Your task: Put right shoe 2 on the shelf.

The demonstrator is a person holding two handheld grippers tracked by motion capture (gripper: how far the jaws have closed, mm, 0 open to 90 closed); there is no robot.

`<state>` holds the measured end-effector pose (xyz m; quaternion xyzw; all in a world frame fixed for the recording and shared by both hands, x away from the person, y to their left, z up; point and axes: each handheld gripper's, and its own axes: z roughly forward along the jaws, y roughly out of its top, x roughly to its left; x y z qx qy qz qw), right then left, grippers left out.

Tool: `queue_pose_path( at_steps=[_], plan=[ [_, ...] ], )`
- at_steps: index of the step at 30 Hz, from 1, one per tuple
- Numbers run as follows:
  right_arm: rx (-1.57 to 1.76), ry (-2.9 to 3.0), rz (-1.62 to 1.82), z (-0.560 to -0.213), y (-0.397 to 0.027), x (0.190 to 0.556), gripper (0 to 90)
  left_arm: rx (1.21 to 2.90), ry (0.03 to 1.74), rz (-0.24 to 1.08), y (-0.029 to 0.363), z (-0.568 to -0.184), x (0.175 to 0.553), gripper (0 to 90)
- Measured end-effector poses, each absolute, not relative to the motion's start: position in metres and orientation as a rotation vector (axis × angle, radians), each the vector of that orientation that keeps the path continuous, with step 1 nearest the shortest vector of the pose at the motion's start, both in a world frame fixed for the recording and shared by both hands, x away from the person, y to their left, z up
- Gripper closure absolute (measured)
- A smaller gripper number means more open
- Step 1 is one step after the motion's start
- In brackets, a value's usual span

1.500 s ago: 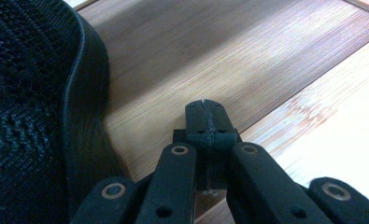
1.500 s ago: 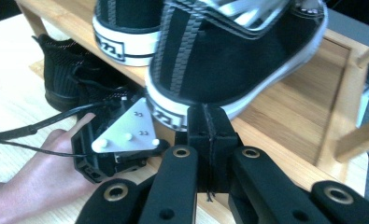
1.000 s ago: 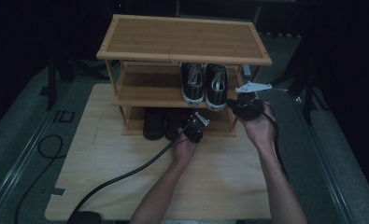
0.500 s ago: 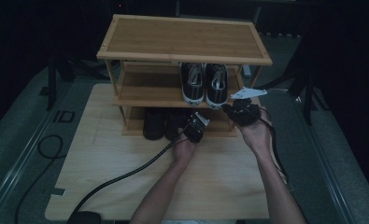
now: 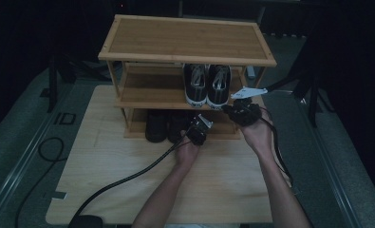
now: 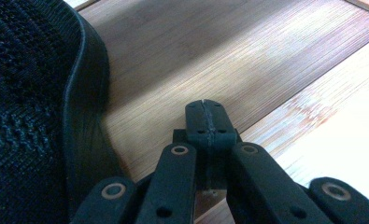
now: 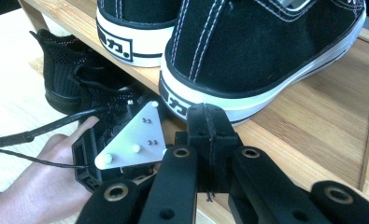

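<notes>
By shoes, 2 grippers [image 6: 205, 122] [image 7: 209, 125] shut, empty.

Blk/white sneakers [image 5: 207, 84] are stood upright on mid shelf, heels outward. Blk knit shoes [image 5: 165, 125] are set on btm shelf.

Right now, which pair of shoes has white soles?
The pair of black sneakers on the rack's middle shelf; the black shoes on the bottom shelf are dark all over.

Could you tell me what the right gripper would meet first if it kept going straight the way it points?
Most likely the heel of the nearer black sneaker on the middle shelf, just ahead of the right gripper.
</notes>
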<state>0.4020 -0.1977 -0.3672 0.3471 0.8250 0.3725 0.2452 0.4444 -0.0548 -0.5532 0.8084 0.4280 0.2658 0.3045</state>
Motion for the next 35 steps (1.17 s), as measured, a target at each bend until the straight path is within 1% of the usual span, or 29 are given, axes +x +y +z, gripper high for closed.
queue_pose_path(
  at_steps=[9,15,17,20,25,28,35],
  plan=[
    [0.937,2.261,1.017,-0.371,-0.199,0.394,90.0,2.140,1.131,0.695,-0.055,-0.553,0.445,90.0],
    [0.933,2.267,1.009,-0.374,-0.204,0.387,89.7,2.143,1.130,0.713,-0.056,-0.553,0.444,90.0],
    [0.926,2.278,1.003,-0.375,-0.205,0.385,89.2,2.139,1.130,0.695,-0.055,-0.552,0.444,90.0],
    [0.929,2.288,0.995,-0.379,-0.207,0.383,88.8,2.141,1.116,0.679,-0.054,-0.550,0.442,87.8],
    [0.944,2.303,0.979,-0.385,-0.210,0.384,88.7,2.132,1.080,0.655,-0.056,-0.547,0.436,86.9],
    [0.947,2.309,0.973,-0.388,-0.211,0.384,88.7,2.143,1.044,0.660,-0.058,-0.545,0.433,86.4],
    [0.963,2.320,0.961,-0.393,-0.215,0.385,88.8,2.132,1.020,0.654,-0.059,-0.543,0.428,84.9]
  ],
)
